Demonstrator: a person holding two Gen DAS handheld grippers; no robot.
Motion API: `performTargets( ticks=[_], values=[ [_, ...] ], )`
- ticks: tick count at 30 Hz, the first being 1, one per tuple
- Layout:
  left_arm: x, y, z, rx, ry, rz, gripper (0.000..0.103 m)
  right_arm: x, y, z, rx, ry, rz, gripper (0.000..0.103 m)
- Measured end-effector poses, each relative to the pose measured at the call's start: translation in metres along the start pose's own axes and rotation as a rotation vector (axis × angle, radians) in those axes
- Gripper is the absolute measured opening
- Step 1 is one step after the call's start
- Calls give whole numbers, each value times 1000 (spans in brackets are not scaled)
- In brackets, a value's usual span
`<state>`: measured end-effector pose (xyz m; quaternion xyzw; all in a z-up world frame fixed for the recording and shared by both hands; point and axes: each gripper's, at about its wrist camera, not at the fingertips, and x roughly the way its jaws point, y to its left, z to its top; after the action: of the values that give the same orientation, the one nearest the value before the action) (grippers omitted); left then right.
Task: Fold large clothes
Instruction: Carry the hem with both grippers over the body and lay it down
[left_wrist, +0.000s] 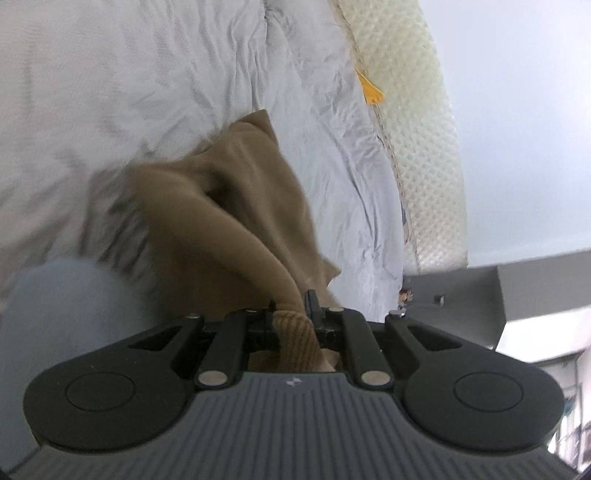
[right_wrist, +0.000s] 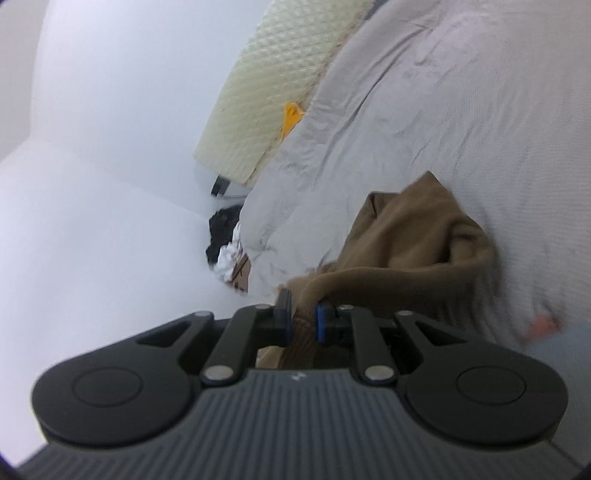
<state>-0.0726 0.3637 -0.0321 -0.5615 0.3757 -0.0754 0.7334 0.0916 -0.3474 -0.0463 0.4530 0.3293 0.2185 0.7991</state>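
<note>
A tan-brown knit garment (left_wrist: 236, 206) hangs lifted over the bed, bunched and blurred. My left gripper (left_wrist: 295, 310) is shut on its ribbed edge (left_wrist: 297, 343), which runs back between the black fingers. In the right wrist view the same garment (right_wrist: 417, 243) drapes from my right gripper (right_wrist: 303, 314), whose blue-edged pads are shut on another ribbed part of it. The cloth stretches from both grips toward the sheet.
A wrinkled pale grey sheet (left_wrist: 129, 92) covers the bed. A cream quilted mattress edge (left_wrist: 417, 147) with a yellow tag (left_wrist: 371, 90) runs beside a white wall. A dark and white heap (right_wrist: 225, 243) lies on the floor by the bed. A light blue shape (left_wrist: 62, 317), blurred, sits near left.
</note>
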Motion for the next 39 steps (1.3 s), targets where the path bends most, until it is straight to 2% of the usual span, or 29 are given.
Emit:
performTargets(
  ticks=[7, 14, 23, 29, 34, 39],
  values=[
    [74, -51, 74, -59, -31, 3, 13, 75, -8, 59, 113, -65, -42, 16],
    [164, -75, 132, -135, -64, 78, 14, 156, -34, 98, 210, -102, -146, 16],
    [267, -25, 191, -252, -40, 183, 15, 243, -89, 122, 240, -44, -253, 16],
    [321, 6, 211, -270, -15, 245, 15, 287, -129, 124, 276, -2, -288, 16],
    [337, 13, 216, -249, 10, 247, 17, 294, -147, 126, 333, 15, -268, 16],
    [315, -4, 215, -182, 55, 216, 18, 283, -139, 126, 329, 40, -203, 23]
  ],
)
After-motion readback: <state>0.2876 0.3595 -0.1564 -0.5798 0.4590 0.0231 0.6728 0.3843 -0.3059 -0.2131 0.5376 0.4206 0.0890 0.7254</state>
